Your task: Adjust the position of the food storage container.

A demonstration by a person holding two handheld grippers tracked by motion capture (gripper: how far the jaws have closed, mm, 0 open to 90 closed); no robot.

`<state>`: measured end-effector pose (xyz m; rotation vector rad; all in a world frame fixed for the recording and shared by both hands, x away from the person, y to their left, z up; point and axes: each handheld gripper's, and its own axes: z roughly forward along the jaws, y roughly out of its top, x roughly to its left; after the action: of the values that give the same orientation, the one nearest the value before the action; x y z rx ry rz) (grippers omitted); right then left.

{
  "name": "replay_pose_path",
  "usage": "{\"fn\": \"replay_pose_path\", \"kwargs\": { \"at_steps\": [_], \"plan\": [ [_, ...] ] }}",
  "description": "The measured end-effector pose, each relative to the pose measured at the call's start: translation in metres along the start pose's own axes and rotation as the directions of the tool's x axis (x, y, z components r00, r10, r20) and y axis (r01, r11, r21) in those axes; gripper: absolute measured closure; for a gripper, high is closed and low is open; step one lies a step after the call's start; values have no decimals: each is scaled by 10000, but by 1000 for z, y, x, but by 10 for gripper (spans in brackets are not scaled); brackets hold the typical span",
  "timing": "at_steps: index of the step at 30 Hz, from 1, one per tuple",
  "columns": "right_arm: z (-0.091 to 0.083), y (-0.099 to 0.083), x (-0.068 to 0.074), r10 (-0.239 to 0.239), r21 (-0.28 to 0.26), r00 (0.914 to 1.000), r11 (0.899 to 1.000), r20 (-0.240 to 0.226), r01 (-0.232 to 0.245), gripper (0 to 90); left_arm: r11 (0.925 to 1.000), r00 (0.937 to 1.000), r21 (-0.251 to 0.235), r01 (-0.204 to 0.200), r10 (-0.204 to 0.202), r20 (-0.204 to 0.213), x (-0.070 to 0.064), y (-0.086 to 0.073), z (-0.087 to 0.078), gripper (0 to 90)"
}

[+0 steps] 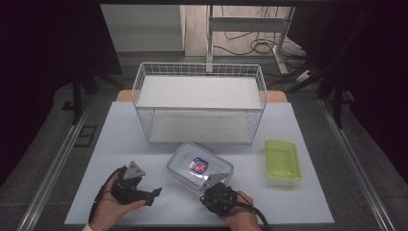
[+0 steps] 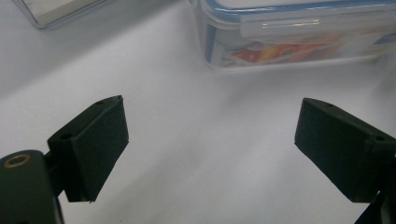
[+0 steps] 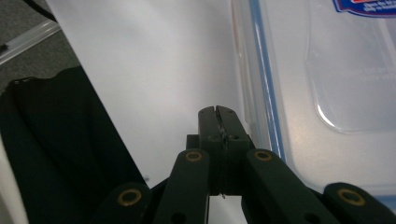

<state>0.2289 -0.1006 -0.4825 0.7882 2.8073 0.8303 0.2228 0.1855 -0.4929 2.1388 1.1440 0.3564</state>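
Resting near the table's front edge, the left gripper had its jaws spread wide and held nothing, pointed toward the clear lidded food container. The right gripper had its jaws pressed together, empty, at that container's near rim. The container sat on the white table, not yet lifted. Beyond stood the empty two-tier wire rack, with a green tray to the right; seemingly everything remained to do.
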Motion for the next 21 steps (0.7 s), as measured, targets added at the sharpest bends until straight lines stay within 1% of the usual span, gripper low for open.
{"fn": "replay_pose_path", "kwargs": {
  "at_steps": [3, 7, 12, 16, 21],
  "plan": [
    [-3, -3, -6, 98, 30, 9997, 9999, 208, -99, 894, 10000, 10000, -21, 22, -22, -6, 0, 0, 0, 96],
    [-8, -7, -16, 330, 12, 9988, 9995, 351, -330, 894, 10000, 10000, -22, 26, -26, -14, 0, 0, 0, 96],
    [-12, -11, -28, 497, 7, 9974, 9988, 523, -498, 894, 10000, 10000, 4, 18, -18, -7, 0, 0, 0, 95],
    [-16, -14, -38, 722, -36, 9945, 9974, 752, -722, 894, 10000, 10000, 4, 32, -32, -17, 0, 0, 1, 96],
    [-19, -17, -48, 909, -126, 9920, 9958, 875, -902, 894, 10000, 10000, 24, 65, -64, -26, 1, 0, 1, 96]
  ]
}}
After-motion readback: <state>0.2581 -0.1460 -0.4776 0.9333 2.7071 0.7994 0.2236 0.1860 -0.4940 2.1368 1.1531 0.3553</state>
